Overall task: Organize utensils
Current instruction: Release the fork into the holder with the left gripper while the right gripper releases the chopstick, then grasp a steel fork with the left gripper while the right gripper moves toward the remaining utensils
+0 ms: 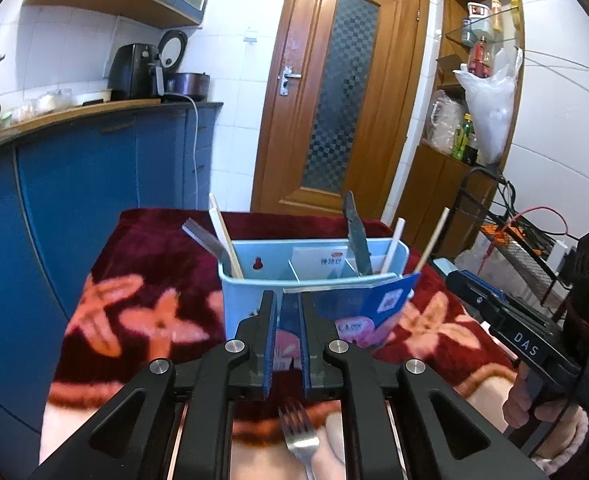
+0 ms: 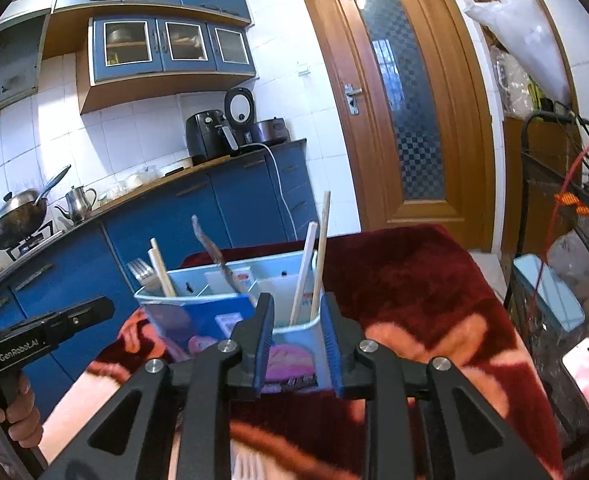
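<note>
A silver metal fork (image 1: 300, 432) lies on the desk directly beneath the narrowly parted, empty left gripper (image 1: 287, 312), tines toward the light-blue plastic utensil caddy (image 1: 254, 300); the wider-open right gripper (image 2: 298, 320) is empty.

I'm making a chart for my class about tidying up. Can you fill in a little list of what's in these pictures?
place: kitchen, table with a red flowered blanket
holder: light blue utensil caddy with compartments
in holder: chopsticks, a knife, a fork
not put away: a fork lying on the blanket, below the left tool
left tool: narrow gap, holding nothing
right tool: open, holding nothing, near the caddy's right end
</note>
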